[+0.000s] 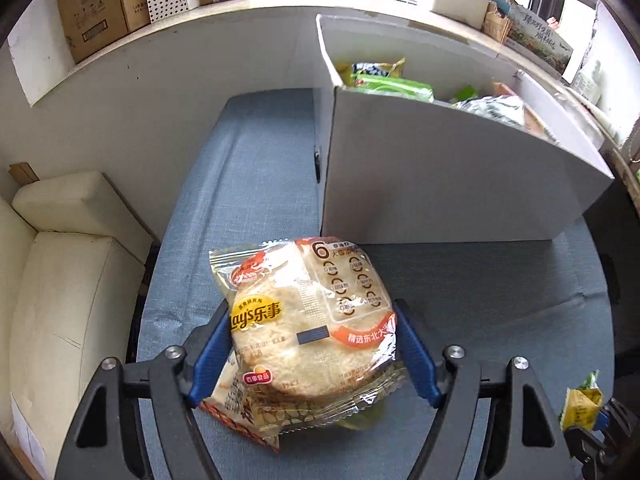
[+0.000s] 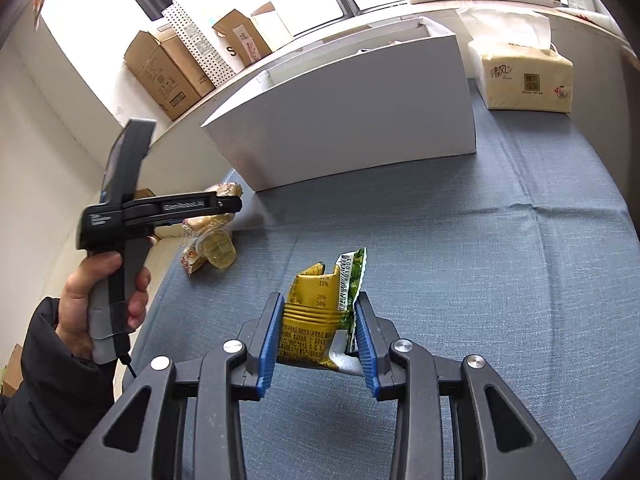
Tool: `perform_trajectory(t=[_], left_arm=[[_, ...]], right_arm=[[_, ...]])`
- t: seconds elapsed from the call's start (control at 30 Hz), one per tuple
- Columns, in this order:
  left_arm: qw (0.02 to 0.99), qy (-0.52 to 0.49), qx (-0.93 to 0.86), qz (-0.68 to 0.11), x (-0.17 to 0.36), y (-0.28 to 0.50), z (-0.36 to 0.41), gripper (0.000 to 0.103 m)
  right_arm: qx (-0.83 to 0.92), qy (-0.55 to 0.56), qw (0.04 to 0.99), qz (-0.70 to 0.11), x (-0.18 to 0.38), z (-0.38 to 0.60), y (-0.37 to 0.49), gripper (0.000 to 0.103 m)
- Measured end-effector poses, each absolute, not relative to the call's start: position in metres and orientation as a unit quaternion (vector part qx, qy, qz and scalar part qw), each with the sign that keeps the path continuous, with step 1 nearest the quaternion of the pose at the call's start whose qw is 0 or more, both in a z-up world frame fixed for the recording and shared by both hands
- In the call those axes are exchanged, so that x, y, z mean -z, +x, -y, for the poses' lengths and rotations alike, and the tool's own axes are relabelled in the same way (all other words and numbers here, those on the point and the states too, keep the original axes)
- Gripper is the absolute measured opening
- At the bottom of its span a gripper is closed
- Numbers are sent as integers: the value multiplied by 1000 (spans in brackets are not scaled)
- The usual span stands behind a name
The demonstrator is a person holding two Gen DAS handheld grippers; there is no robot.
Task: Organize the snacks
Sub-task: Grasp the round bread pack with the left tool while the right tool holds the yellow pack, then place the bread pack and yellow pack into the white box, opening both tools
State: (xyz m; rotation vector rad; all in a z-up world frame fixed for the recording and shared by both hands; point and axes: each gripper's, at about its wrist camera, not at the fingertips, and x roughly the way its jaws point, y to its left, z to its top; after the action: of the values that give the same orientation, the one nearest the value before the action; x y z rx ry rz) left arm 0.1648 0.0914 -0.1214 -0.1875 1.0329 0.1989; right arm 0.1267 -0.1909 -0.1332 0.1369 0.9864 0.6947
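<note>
1. We are holding a left gripper [image 1: 312, 344], its blue pads closing on a clear Lay's rice-cake packet [image 1: 308, 320]; another packet is lying beneath it.
2. We are holding a right gripper [image 2: 318, 328], pads pinching a yellow-green snack pouch [image 2: 320, 312] above the blue cloth [image 2: 500, 280].
3. A white box [image 1: 440, 176] is standing at the far side of the cloth, snack bags [image 1: 384, 80] sitting inside it.
4. A tissue pack [image 2: 524, 80] is resting just right of the box.
5. Cardboard cartons [image 2: 168, 72] are lining the windowsill.
6. Our left hand [image 2: 100, 300] is gripping the left gripper's handle.
</note>
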Motion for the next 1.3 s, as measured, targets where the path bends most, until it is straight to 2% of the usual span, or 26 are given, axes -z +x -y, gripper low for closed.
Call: perform_trajectory(t=[0.27,0.53,0.7,0.93,1.0,1.03,1.07,1.1,1.3], left_arm=[[906,-71,-19,-416,38,133,-56,80],[929,-55,18,-365,-22,172,-53,80],[930,-51,12,-364,-27,231,-58,80],[922,-11,4,-388,4,281,-58,81],[916,-7,11,-400,13,288,-61,83],[912,-3,7,-410,18,291,-62,86],[907,0,-3,-421,22,294,-66,93],[905,-1,-13,-426,25,295,-70,95],[910,-20,-22,-413,25,274,-91,100]], right_arm=[[-337,65,836,-428,103,191,136,38],[-346,53,862,-366,36,172,184,38],[-349,69,864,-356,5,147,250,38],[-316,59,870,-374,4,106,346,38],[-318,57,865,-385,9,94,364,43],[-317,50,862,-391,11,87,371,60],[-310,42,859,-405,15,82,377,99],[-295,41,861,-412,18,80,382,103],[-287,71,874,-386,14,94,375,103]])
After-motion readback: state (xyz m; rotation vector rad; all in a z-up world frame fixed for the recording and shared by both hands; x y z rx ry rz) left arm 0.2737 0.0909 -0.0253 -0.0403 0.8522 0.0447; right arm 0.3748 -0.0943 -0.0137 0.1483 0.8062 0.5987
